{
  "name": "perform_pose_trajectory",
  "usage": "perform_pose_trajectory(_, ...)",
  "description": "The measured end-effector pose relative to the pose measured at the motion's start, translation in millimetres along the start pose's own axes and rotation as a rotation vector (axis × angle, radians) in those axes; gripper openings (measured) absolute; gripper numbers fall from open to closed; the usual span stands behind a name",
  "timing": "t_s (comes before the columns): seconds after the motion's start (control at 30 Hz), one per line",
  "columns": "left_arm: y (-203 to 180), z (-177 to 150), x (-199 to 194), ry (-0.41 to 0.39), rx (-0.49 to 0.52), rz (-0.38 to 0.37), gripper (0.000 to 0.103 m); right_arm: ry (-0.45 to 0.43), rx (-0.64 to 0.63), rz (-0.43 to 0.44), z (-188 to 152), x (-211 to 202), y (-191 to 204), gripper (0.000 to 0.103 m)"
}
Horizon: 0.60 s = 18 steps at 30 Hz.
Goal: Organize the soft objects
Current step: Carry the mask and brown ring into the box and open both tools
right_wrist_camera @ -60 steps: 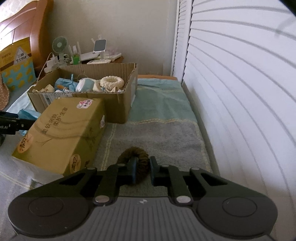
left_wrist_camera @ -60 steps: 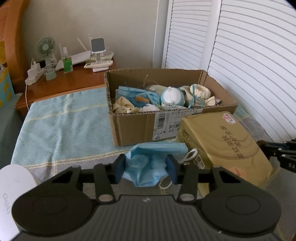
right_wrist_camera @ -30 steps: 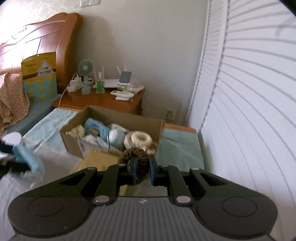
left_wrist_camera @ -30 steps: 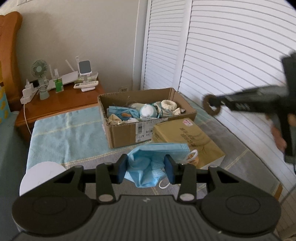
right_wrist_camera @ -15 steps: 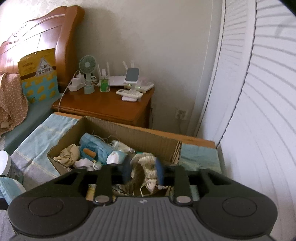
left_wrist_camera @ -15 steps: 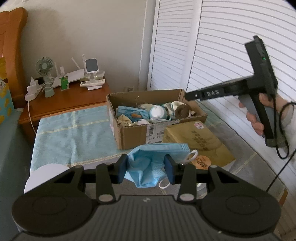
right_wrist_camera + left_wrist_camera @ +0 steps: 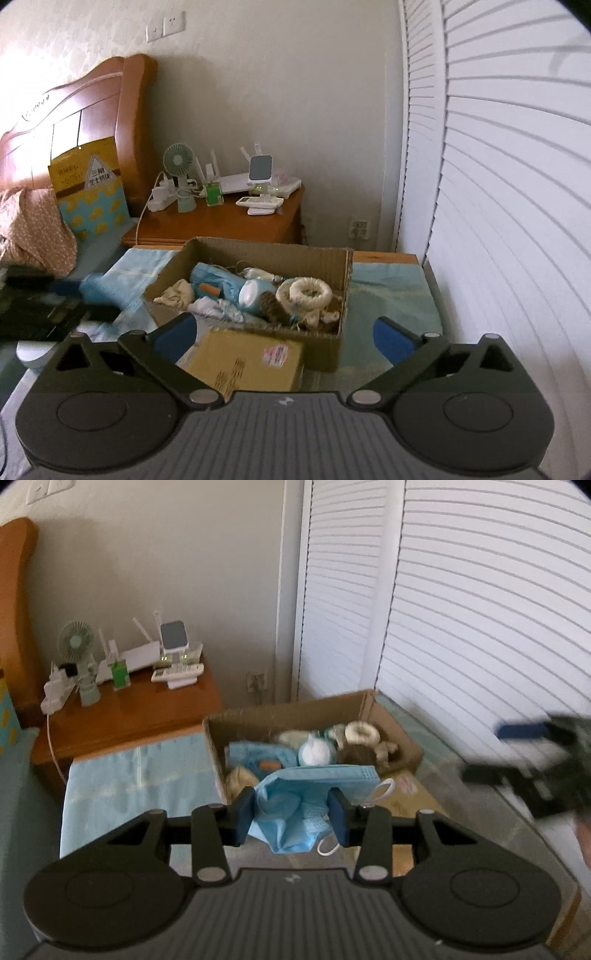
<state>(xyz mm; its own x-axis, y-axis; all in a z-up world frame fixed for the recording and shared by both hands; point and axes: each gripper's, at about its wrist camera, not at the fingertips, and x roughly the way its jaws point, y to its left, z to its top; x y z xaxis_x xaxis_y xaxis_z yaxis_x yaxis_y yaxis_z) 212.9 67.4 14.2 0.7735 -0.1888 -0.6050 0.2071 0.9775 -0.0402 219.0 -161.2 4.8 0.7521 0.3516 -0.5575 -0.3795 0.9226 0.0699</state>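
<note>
The brown ring [image 7: 275, 308] had dropped from the right tool [image 7: 284, 338], whose jaws had just swung wide and empty, into the cardboard box [image 7: 343, 273], while the left tool [image 7: 291, 814] pinched the blue mask [image 7: 310, 805], whose dangling loop might snag the rim.

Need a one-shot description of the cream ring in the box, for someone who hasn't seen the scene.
Find the open cardboard box on the bed beside the white louvred doors. At its door-side end lies the cream ring: a pale woven doughnut with an open centre, unlike the dark brown ring beside it.
</note>
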Motion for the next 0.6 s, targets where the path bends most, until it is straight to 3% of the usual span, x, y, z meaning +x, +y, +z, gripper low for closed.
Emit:
perform_pose_trajectory(0.37,19.0,51.4,75.4,0.029,-0.041,0.052,0.044,0.006,-0.019,-0.048,-20.1,-28.0,7.2,0.103)
perform_pose_trajectory(0.4,20.0,54.8,81.7,0.027,-0.04,0.061,0.05,0.006,-0.019,-0.048,-20.6,-28.8,6.8,0.103)
perform_pose_trajectory(0.47,21.6,59.0,91.3,0.031,-0.052,0.082,0.071,0.006,-0.019,-0.048,-21.2,-29.3,6.1,0.103)
perform_pose_trajectory(0.5,21.9,60.2,94.5,0.031,-0.055,0.095,0.087,0.005,-0.019,-0.046,-21.5,-29.8,5.8,0.103)
perform_pose_trajectory(0.6,21.6,59.2,95.0,0.02,-0.062,0.11,0.091,0.001,-0.017,-0.042,-22.0,-30.9,5.8,0.103)
